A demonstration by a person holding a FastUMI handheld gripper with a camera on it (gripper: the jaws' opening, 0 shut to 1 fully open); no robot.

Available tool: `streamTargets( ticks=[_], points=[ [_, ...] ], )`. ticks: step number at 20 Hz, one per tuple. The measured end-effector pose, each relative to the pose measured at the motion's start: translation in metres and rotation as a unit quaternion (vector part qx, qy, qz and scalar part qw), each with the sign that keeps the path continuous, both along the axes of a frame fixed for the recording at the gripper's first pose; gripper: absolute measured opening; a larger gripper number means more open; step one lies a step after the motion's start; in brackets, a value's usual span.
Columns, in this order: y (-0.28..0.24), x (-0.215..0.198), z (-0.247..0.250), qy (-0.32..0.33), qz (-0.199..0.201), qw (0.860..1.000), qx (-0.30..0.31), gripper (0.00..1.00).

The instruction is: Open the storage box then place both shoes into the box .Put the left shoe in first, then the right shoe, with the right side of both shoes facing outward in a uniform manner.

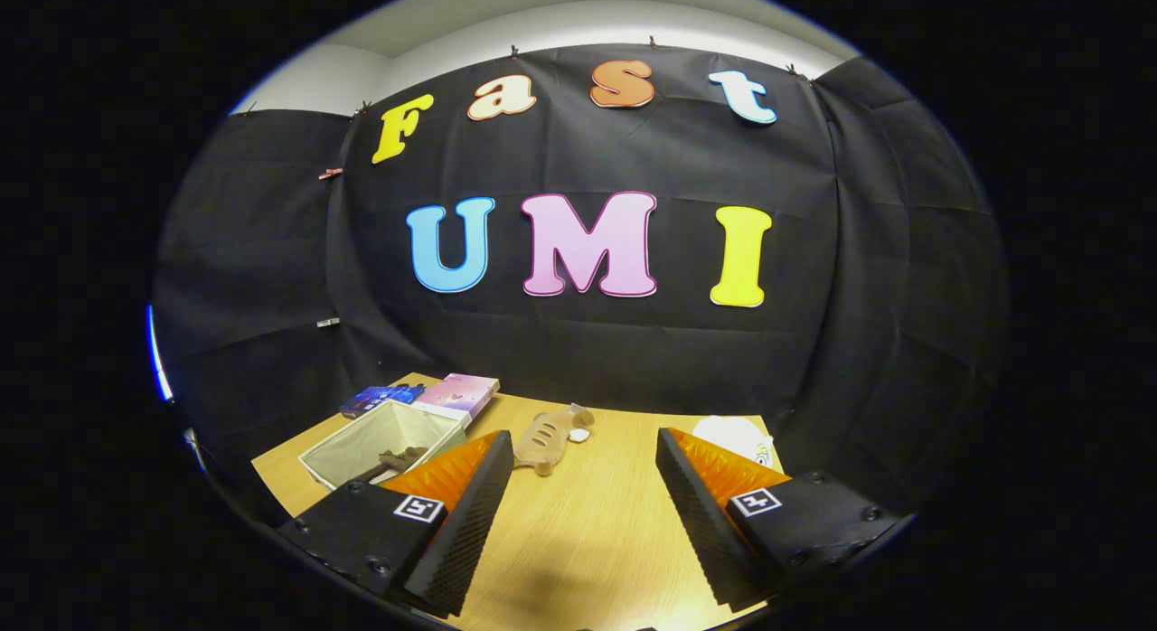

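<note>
The wooden table [578, 532] lay bare between the fingers of the claw [583, 486], which stood wide apart, gripping nothing. The open storage box [380, 441] sat beyond the left finger, one shoe [390, 462] inside; the other shoe [547, 437] lay just ahead.

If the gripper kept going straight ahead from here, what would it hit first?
Probably the tan shoe lying on the table just beyond the open gripper, slightly toward its left finger. Depth is uncertain; it might pass over it toward the wall.
</note>
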State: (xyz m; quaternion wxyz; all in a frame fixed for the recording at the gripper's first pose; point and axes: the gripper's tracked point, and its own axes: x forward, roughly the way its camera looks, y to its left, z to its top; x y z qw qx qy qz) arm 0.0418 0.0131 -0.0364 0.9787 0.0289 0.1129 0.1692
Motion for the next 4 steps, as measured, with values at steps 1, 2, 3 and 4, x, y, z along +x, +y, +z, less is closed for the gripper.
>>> streamTargets(
  ticks=[1, 2, 3, 4],
  points=[
    [-0.0014, 0.0014, 0.0007, -0.002, 0.001, 1.000, 0.000, 0.99],
    [-0.0027, 0.0018, 0.0018, -0.003, 0.001, 1.000, 0.001, 0.99],
    [-0.0033, 0.0022, 0.0019, -0.002, 0.002, 1.000, 0.003, 0.99],
    [-0.0036, 0.0024, 0.0025, -0.002, 0.002, 1.000, 0.005, 0.99]
  ],
)
